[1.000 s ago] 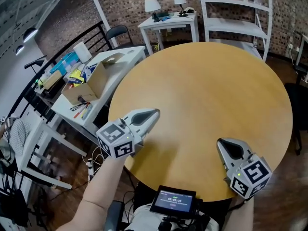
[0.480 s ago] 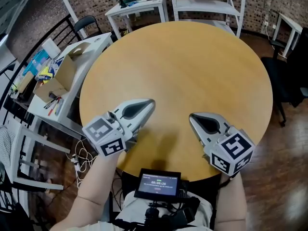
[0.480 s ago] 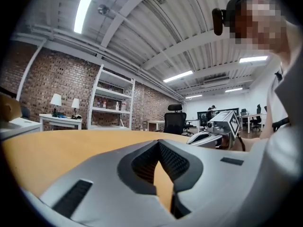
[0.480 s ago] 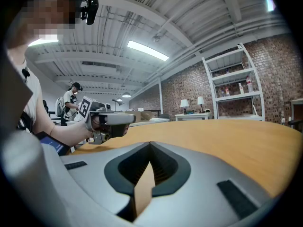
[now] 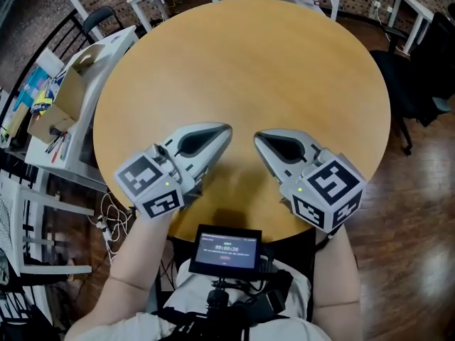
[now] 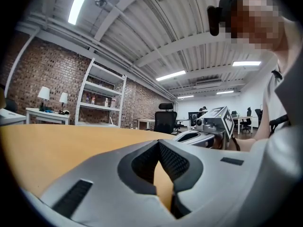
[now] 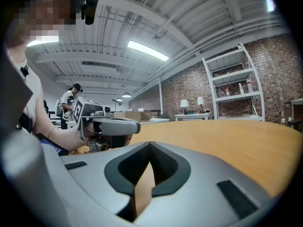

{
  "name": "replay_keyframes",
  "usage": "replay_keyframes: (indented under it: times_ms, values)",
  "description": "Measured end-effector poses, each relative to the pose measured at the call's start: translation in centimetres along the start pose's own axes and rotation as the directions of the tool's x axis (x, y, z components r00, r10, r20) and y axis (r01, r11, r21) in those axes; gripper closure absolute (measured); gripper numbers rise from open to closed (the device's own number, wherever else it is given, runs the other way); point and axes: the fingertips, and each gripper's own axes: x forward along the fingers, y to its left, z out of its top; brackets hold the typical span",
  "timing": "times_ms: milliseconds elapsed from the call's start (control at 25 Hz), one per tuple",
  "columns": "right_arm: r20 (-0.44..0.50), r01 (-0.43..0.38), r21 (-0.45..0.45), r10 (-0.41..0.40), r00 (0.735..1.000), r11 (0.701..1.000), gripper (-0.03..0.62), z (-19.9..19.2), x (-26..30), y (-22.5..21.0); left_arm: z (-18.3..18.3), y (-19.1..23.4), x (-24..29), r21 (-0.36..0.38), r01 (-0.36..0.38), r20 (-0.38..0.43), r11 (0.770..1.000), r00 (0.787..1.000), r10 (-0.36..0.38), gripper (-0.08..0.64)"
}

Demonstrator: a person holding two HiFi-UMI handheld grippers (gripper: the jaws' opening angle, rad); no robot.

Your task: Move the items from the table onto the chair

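A round wooden table (image 5: pixel 242 55) fills the head view, and no loose item shows on its top. My left gripper (image 5: pixel 226 129) hangs over the table's near edge, jaws shut, nothing between them; its own view shows the tips meeting (image 6: pixel 158 143) over bare wood. My right gripper (image 5: pixel 258 136) sits close beside it, also shut and holding nothing, tips touching (image 7: pixel 150 144). The two point away from me, tips angled slightly toward each other. A black office chair (image 5: pixel 421 69) stands to the table's right.
A white side table (image 5: pixel 106 48) with an open cardboard box (image 5: pixel 60 98) and stationery stands to the left. Another black chair (image 5: pixel 99 18) is at the far left. White shelving (image 7: pixel 232 79) stands against the brick wall. A small screen (image 5: pixel 226 249) hangs at my chest.
My left gripper has slid right, closing the gap to the right gripper. The head view has shifted, so the table sits higher in the picture. Both jaws stayed shut.
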Motion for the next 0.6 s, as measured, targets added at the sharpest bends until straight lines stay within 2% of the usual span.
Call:
replay_keyframes:
  times_ms: [600]
  values:
    - [0.003, -0.002, -0.001, 0.002, 1.0, 1.0, 0.591, 0.0, -0.2, 0.0, -0.9, -1.5, 1.3, -0.014, 0.04, -0.001, 0.999, 0.999, -0.04, 0.558]
